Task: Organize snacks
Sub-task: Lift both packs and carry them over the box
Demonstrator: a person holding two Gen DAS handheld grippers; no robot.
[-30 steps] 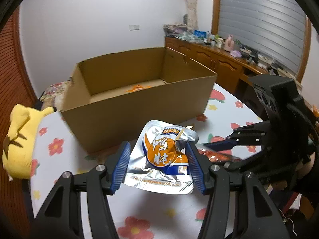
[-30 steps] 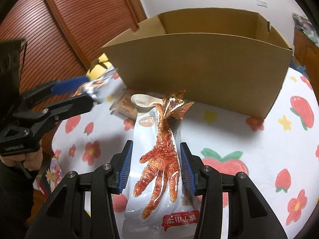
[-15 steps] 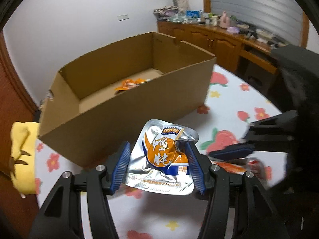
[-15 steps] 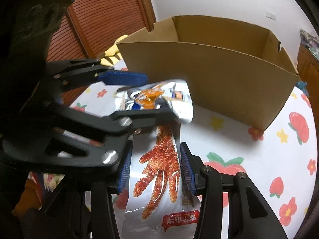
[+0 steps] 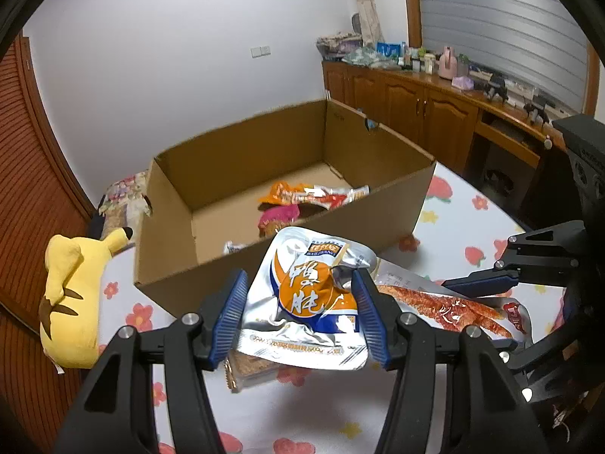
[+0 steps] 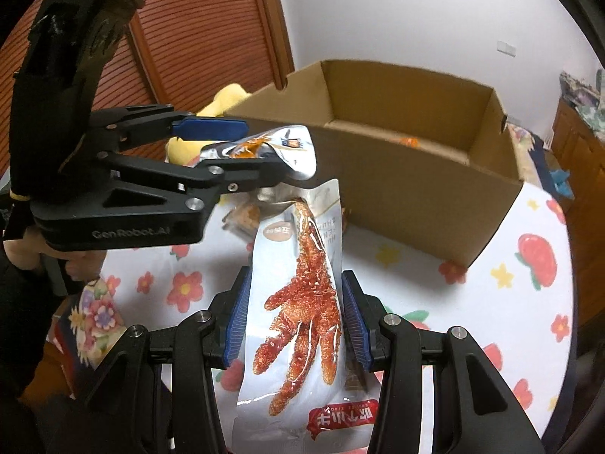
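Note:
My left gripper is shut on a silver and orange foil snack pouch and holds it in the air just in front of the open cardboard box. The pouch also shows in the right wrist view. My right gripper is shut on a clear chicken-foot snack pack, held lower and to the right of the left one; that pack also shows in the left wrist view. Several snack packets lie on the box floor.
A yellow plush toy lies left of the box on the flowered tablecloth. A small brown snack packet lies on the table under the foil pouch. Wooden cabinets line the far right wall. A wooden door stands behind.
Both grippers have risen and moved closer to the box with their packs held. The inside of the box and its packets now show more fully.

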